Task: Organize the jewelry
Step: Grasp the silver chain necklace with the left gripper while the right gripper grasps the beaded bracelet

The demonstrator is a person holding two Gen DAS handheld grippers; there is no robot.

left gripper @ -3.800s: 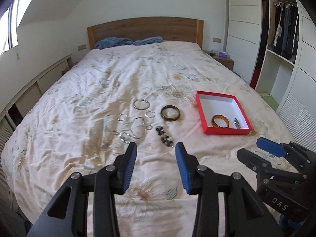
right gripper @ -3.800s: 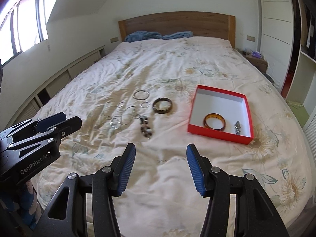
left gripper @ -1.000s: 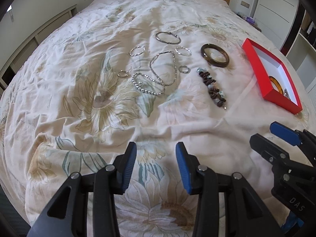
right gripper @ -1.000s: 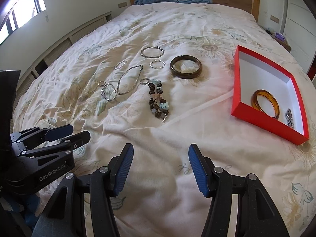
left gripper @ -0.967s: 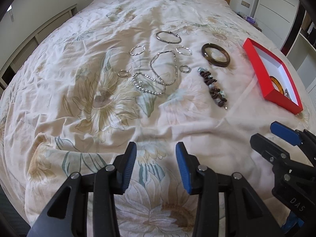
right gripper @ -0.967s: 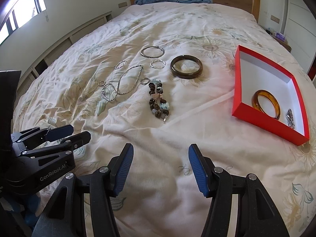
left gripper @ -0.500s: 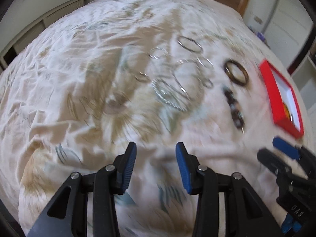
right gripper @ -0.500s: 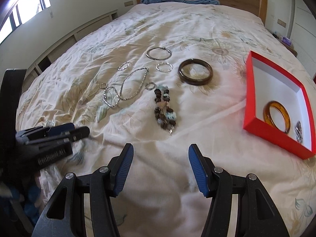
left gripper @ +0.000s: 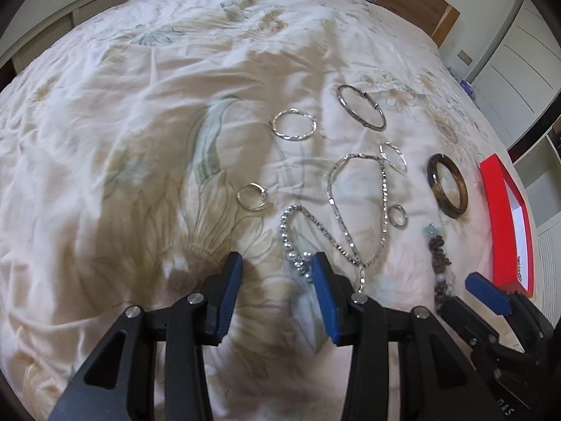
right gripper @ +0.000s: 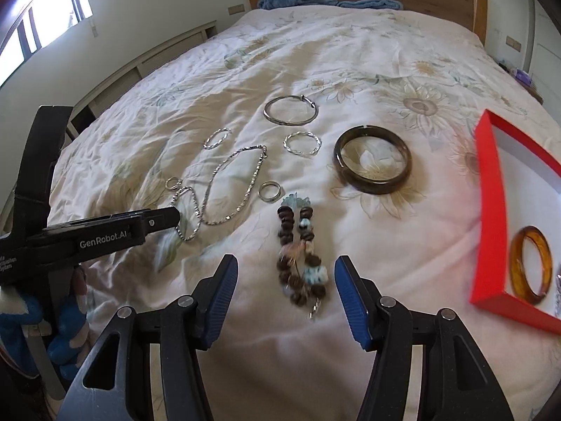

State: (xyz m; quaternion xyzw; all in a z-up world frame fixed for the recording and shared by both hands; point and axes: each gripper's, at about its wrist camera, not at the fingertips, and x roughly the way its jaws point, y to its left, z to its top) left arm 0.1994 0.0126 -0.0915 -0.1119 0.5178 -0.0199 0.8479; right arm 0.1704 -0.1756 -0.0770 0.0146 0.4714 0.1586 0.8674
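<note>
"GenRobot.AI" lettering — left gripper (right gripper: 168, 215)

Left gripper (left gripper: 275, 272): black angular linkage arms with triangular cut-outs; silver round screws at the joints; blue ribbed pads (left gripper: 324, 296) on both fingers; white "GenRobot.AI" lettering on its flank, read from the right wrist view; blue-and-white fabric below that lettering. Right gripper (right gripper: 285, 286): same black frame, silver screws, blue ribbed pads; white letters "DAS" partly legible on its body.
</note>
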